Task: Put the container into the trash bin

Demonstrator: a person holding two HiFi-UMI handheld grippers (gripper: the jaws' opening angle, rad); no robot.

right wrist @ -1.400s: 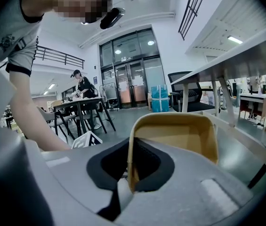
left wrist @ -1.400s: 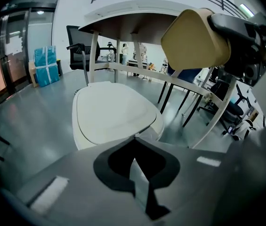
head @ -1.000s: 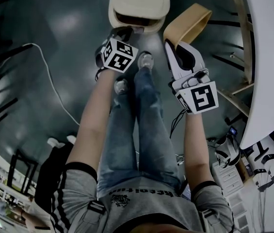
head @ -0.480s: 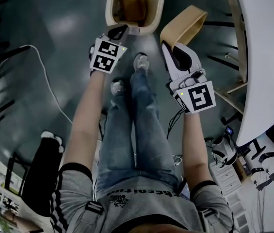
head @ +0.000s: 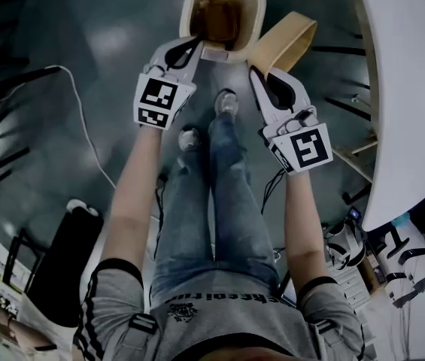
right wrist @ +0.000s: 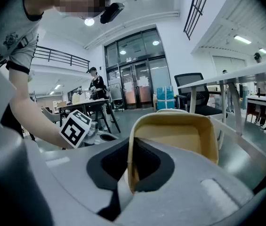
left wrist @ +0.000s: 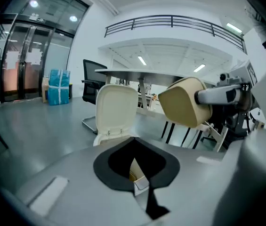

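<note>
A cream trash bin (head: 188,10) stands on the floor ahead of my feet, its lid (left wrist: 116,109) swung up and its brown inside showing. My left gripper (head: 195,46) hangs just over the bin's front rim with its jaws shut; a small white tab of the bin (left wrist: 140,182) shows right at the tips, and I cannot tell whether they touch it. My right gripper (head: 258,71) is shut on the side wall of a tan, open-topped container (head: 287,37), held tilted to the right of the bin. The same container (right wrist: 170,135) fills the right gripper view and shows in the left gripper view (left wrist: 182,102).
A white table (head: 415,89) runs along the right, its legs near the container. A pale cable (head: 84,126) crosses the dark floor at left. My feet (head: 226,102) stand just short of the bin. A black chair (left wrist: 92,79) and a blue package (left wrist: 57,86) stand farther off.
The bin's lid has gone from closed to open. My left gripper has risen from the bin's front toward its rim. The right gripper and container have barely moved.
</note>
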